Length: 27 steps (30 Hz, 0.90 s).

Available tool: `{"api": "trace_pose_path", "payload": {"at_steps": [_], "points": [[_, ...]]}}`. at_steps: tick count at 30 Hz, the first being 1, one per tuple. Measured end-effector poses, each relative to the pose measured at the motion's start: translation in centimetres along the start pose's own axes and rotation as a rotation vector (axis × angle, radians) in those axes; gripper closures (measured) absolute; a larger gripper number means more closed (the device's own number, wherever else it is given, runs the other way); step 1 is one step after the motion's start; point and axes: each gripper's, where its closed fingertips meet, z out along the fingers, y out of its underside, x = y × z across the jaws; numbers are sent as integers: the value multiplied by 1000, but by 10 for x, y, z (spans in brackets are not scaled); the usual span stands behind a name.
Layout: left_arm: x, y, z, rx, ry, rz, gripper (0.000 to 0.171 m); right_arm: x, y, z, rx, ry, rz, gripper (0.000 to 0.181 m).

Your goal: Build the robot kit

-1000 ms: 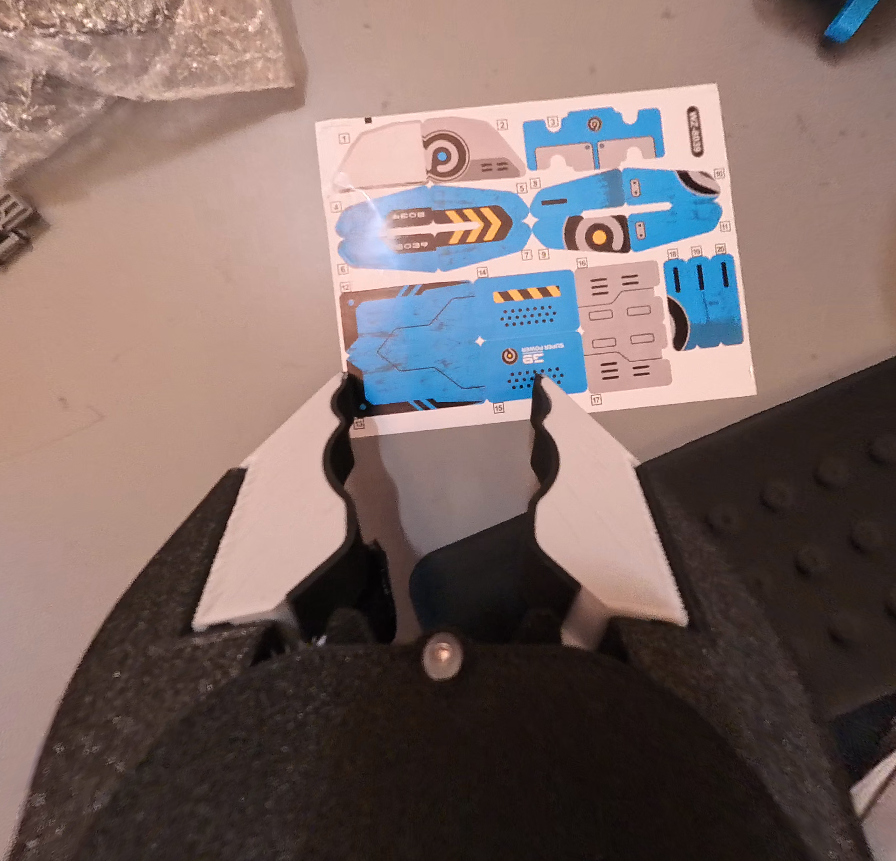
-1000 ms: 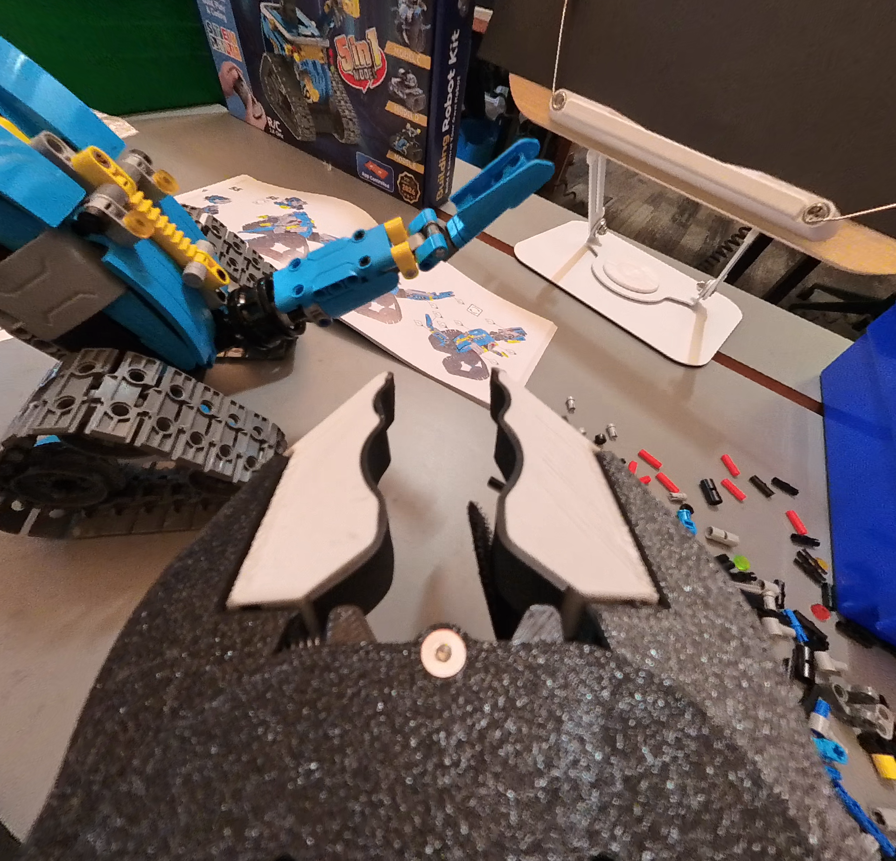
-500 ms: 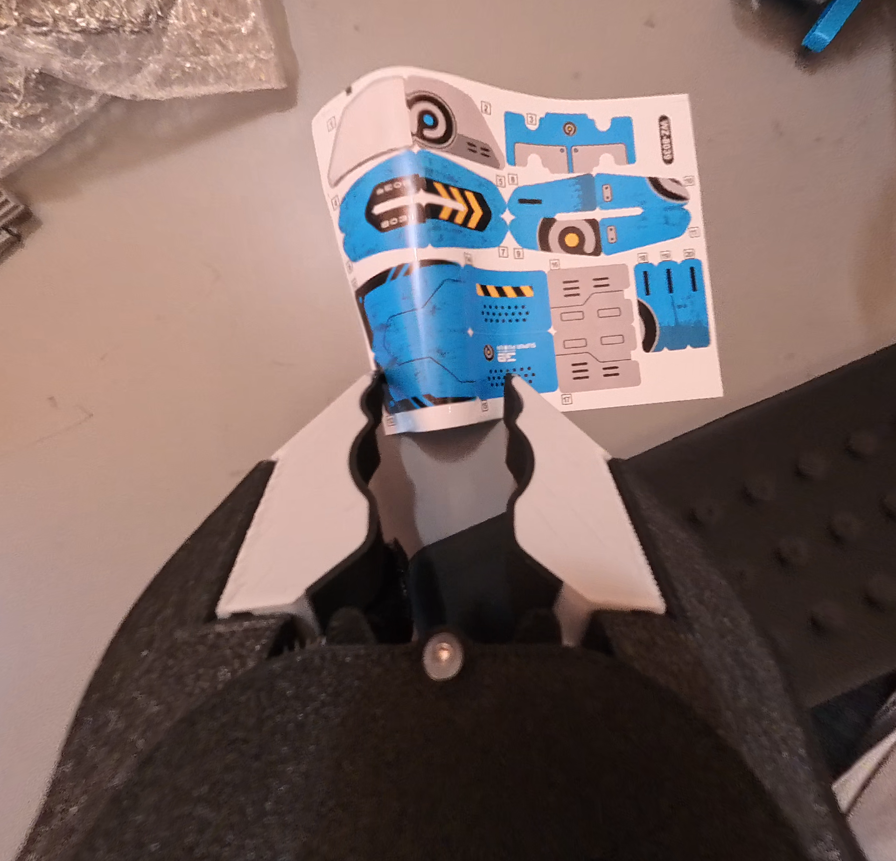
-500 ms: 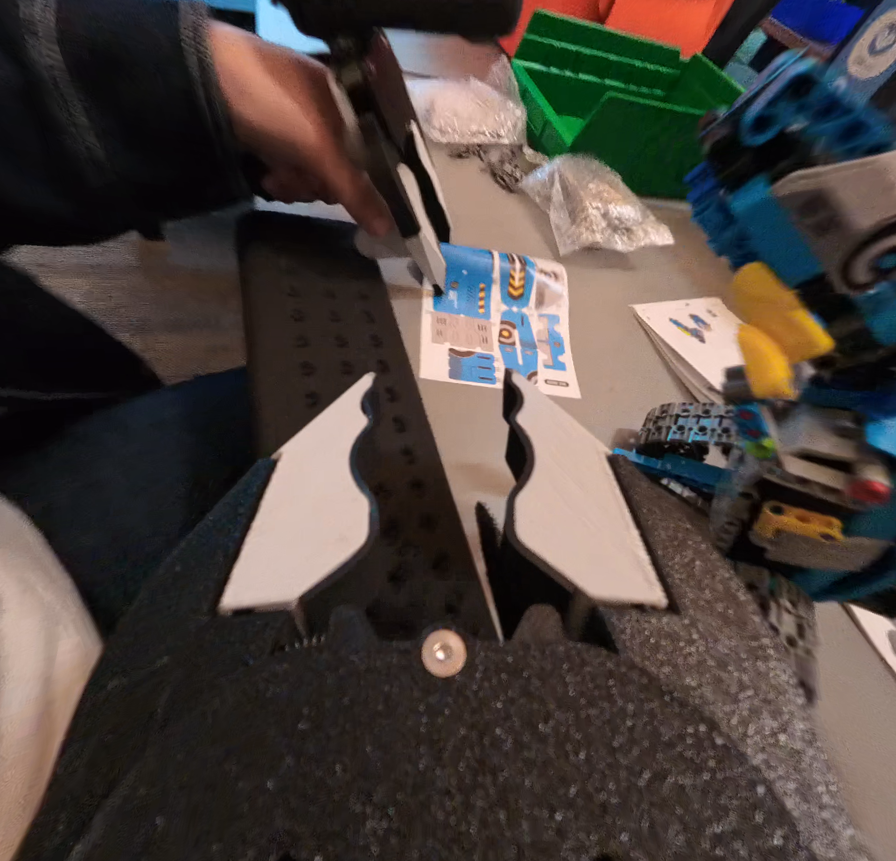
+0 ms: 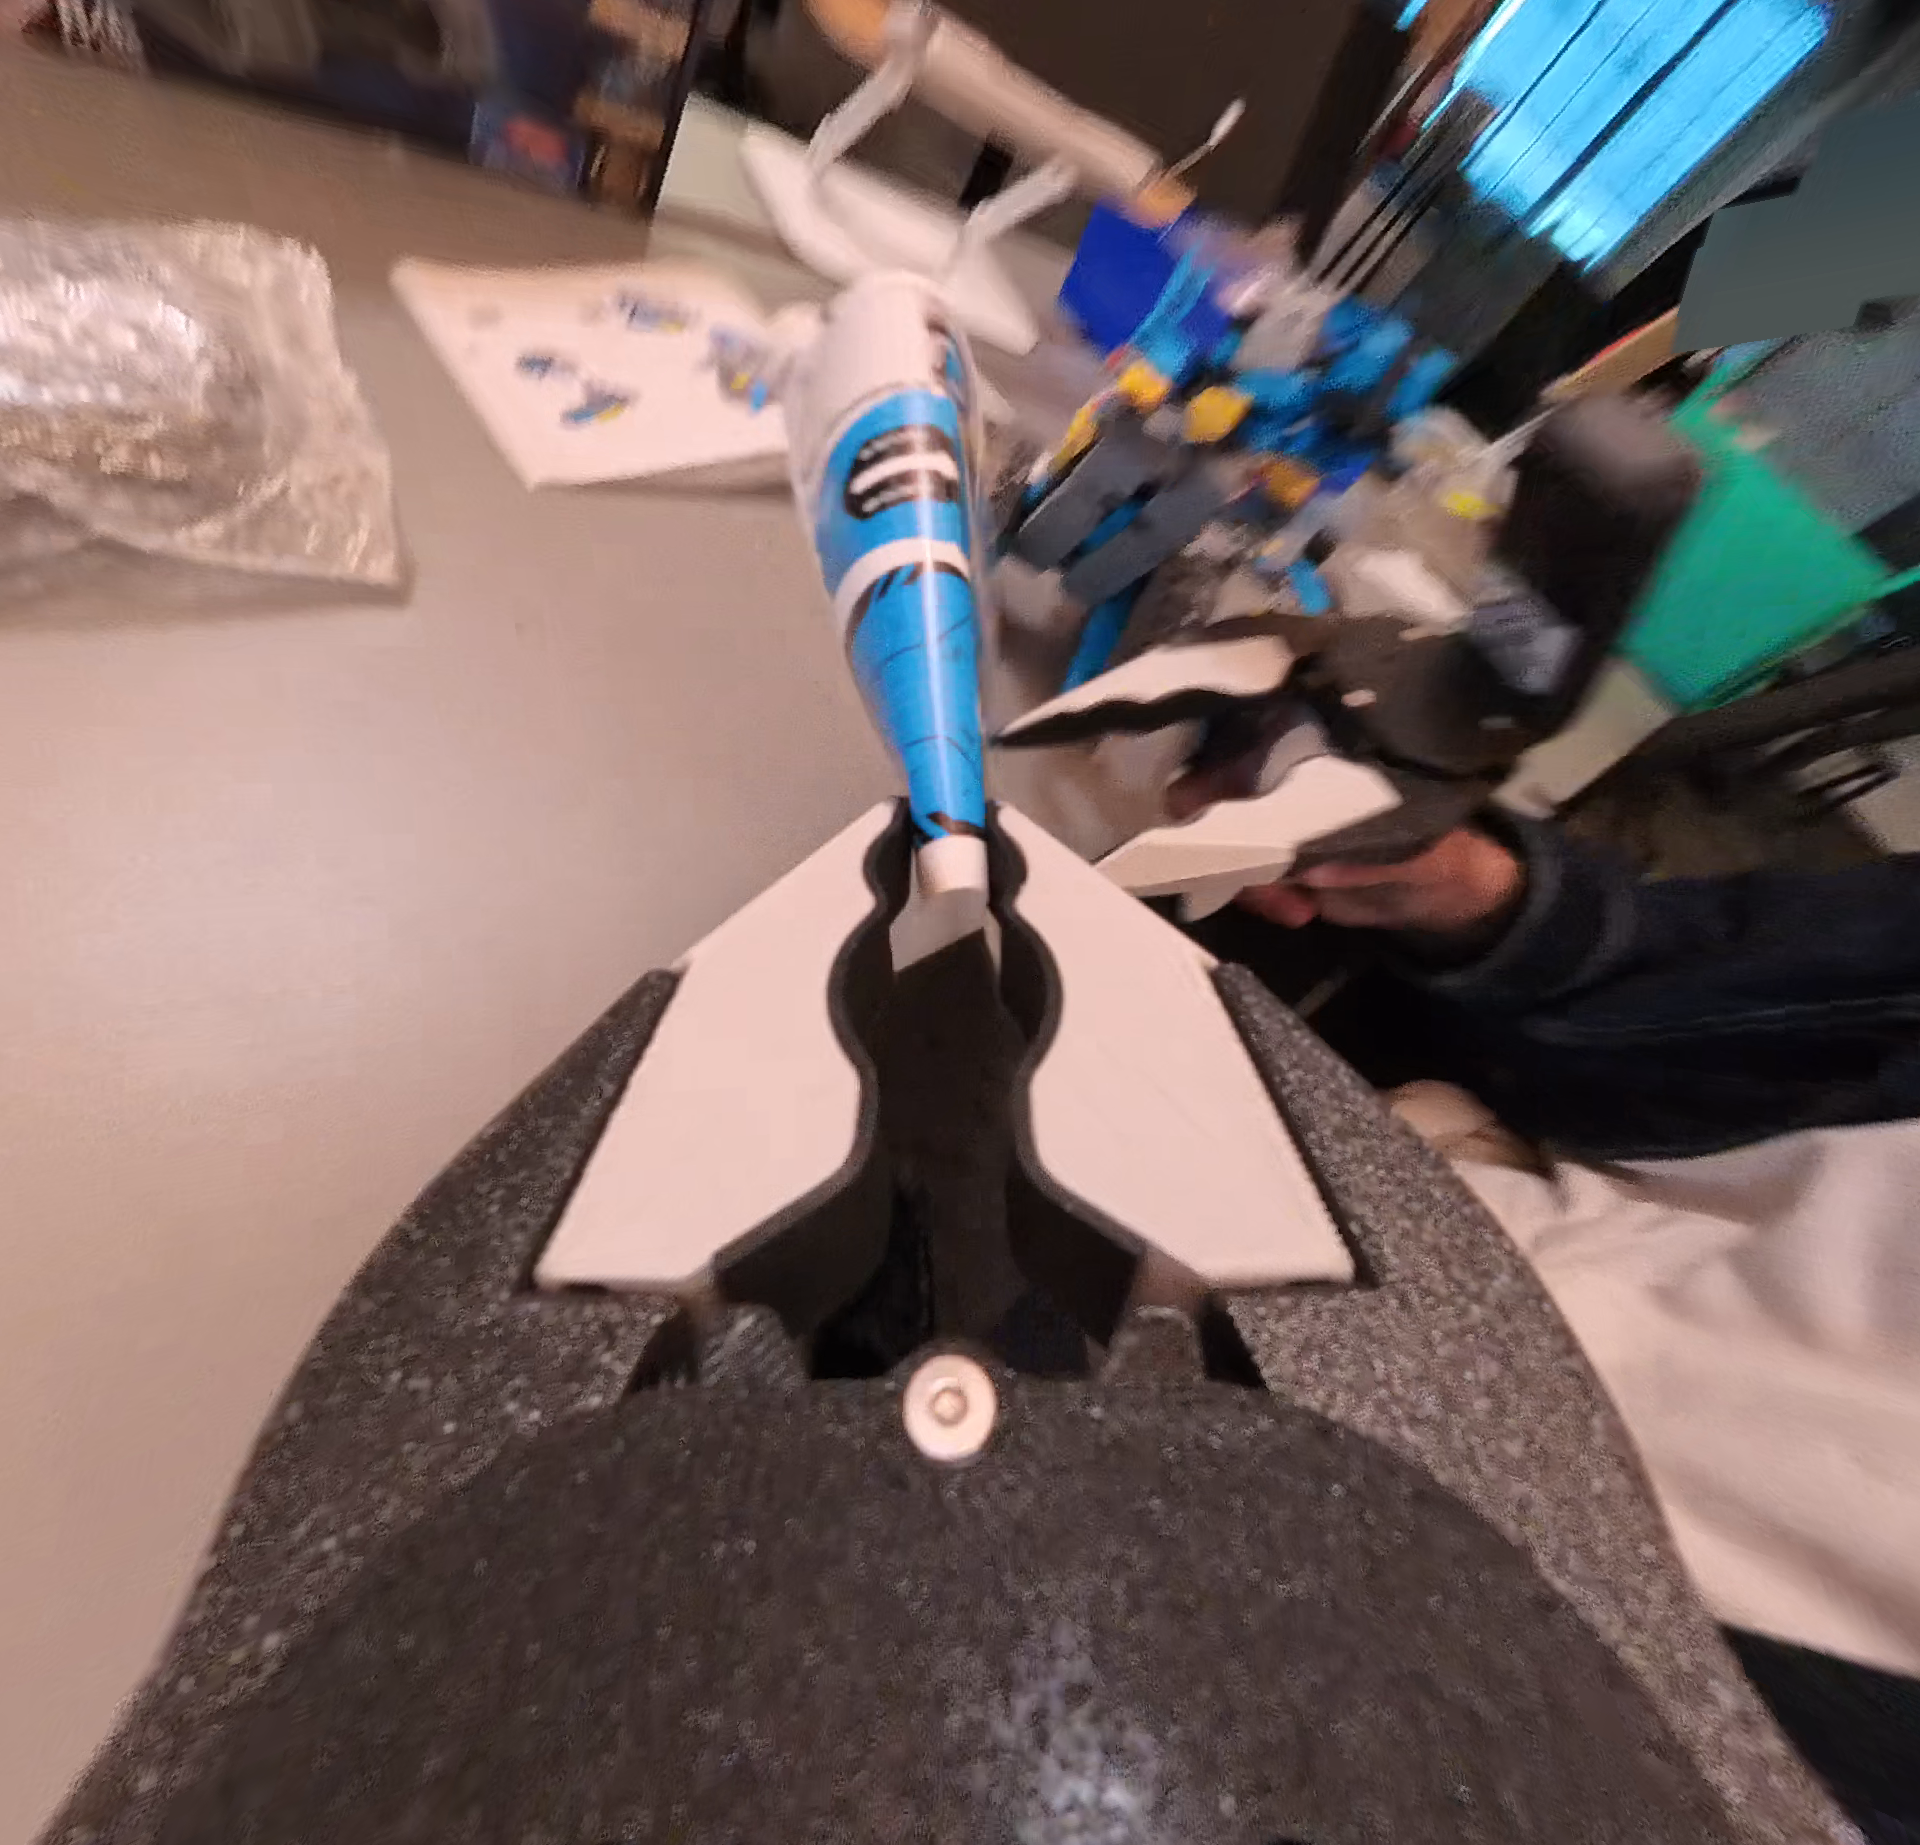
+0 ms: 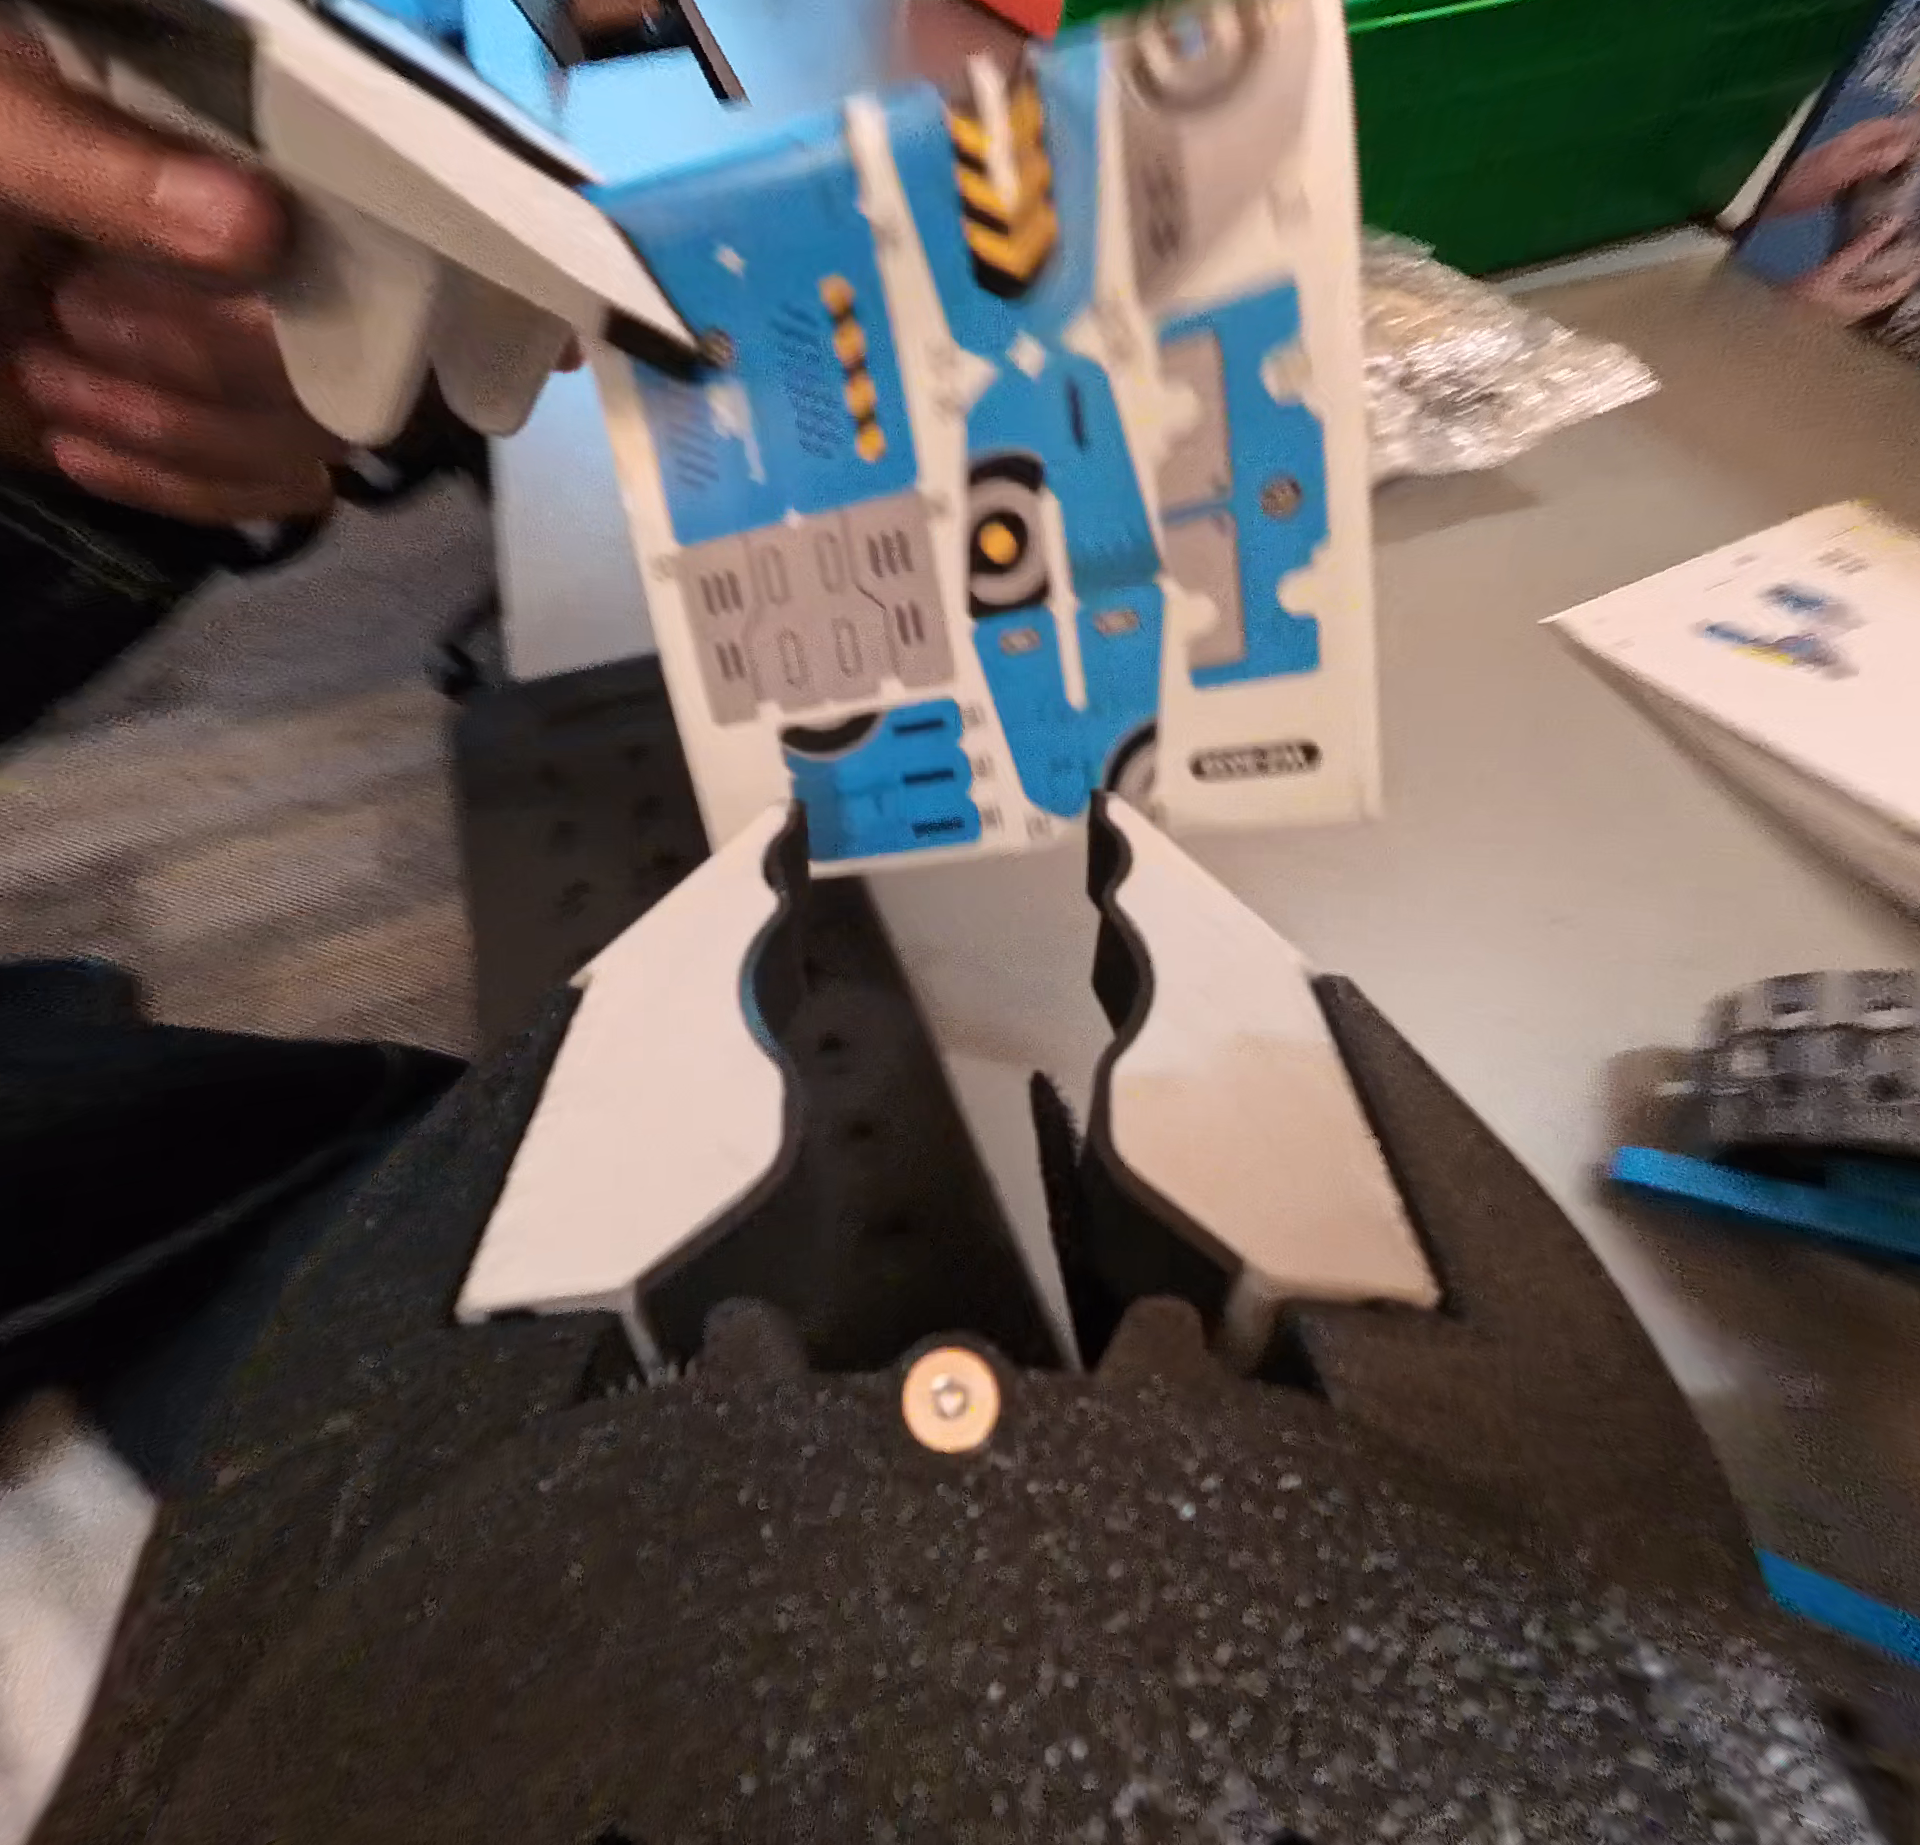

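- Left tool [image 5: 948, 827]: fingers nearly together, pinching the sticker sheet [image 5: 914, 590] by its corner, lifted above the counter [image 5: 416, 808].
- Right tool [image 6: 945, 839]: moderately spread, empty, tips just beside the sheet's lower edge.

The left gripper [image 5: 948, 827] is raised off the table, its 2 white fingers [image 5: 774, 1052] pinched almost together at the tips on a sheet of paper. A bare hand [image 6: 135, 330] in a dark sleeve grips it from behind. The right gripper [image 6: 948, 829] faces it from just beside, its 2 fingers [image 6: 1236, 1078] spread apart and holding nothing.
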Motion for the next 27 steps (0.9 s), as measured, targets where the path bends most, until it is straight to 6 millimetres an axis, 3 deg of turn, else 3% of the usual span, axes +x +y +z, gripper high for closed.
{"api": "trace_pose_path", "payload": {"at_steps": [2, 5, 8, 10, 12, 13, 14, 16, 17, 19, 21, 22, 24, 27], "points": [[17, -10, -27, 96, 75, -21, 158, -19, -7, -3, 55, -123, 187, 124], [38, -21, -55, 221, 183, -81, 159, -50, -36, -17, 245, -355, 454, 127], [48, -24, -67, 281, 250, -137, 159, -56, -32, -8, 250, -338, 504, 120], [56, -25, -69, 306, 313, -164, 159, -57, -50, -20, 366, -361, 473, 121], [59, -30, -73, 344, 371, -222, 159, -44, -49, -19, 335, -281, 445, 114], [55, -33, -74, 364, 362, -239, 159, -44, -49, -23, 335, -287, 438, 126], [52, -34, -73, 377, 349, -242, 159, -54, -53, -32, 363, -382, 440, 153], [56, -31, -68, 363, 370, -248, 158, -70, -63, -51, 414, -531, 465, 151], [59, -29, -64, 347, 392, -251, 155, -68, -61, -51, 391, -515, 465, 176], [54, -25, -55, 342, 353, -255, 124, -63, -59, -55, 373, -502, 477, 181], [33, -11, -42, 313, 224, -262, 92, -57, -63, -68, 405, -531, 569, 181], [27, -2, -36, 294, 187, -274, 84, -51, -64, -76, 436, -525, 610, 181], [36, 16, -25, 269, 231, -319, 79, -42, -61, -88, 472, -481, 657, 181], [66, 32, -8, 266, 402, -361, 96, -49, -60, -108, 509, -540, 658, 181]]}}
